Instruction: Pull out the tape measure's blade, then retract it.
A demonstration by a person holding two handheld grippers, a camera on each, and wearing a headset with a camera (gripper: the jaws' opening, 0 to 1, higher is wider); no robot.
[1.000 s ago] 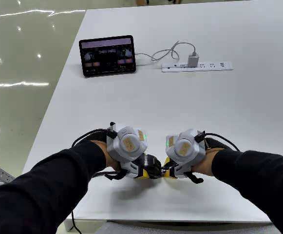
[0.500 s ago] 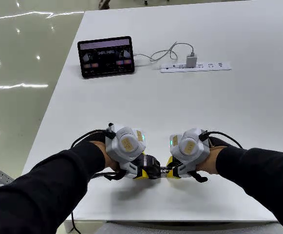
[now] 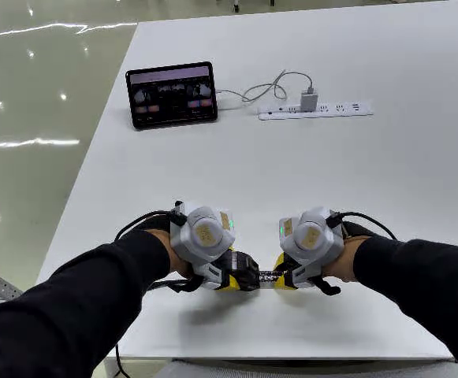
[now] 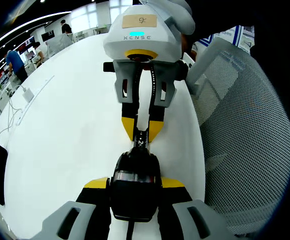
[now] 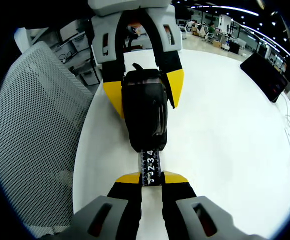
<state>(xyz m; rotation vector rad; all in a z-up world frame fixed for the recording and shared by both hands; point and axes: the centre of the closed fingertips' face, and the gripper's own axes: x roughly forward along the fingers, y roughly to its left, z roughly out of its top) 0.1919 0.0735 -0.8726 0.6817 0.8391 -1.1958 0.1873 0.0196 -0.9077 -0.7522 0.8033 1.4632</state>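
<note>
The left tongs (image 4: 135, 183) are closed onto the black tape measure (image 5: 145, 107), one yellow tip on each flat side, probably to anchor the body while the other end is drawn away. Directly across from the tape measure, the right tongs (image 5: 151, 177) are pinched nearly shut on the tip of the blade (image 5: 150, 166), so that a pull along its length should feed it out straight. Only a short numbered stretch shows between the two. The tape measure is the one container here, and I judge that most of the blade remains coiled inside it. The near edge of the white table (image 3: 292, 173) lies just behind the tape measure, with a mesh chair (image 5: 40, 125) beyond that. A tablet (image 3: 172, 93) and a power strip (image 3: 315, 110) sit well beyond the tape measure.
</note>
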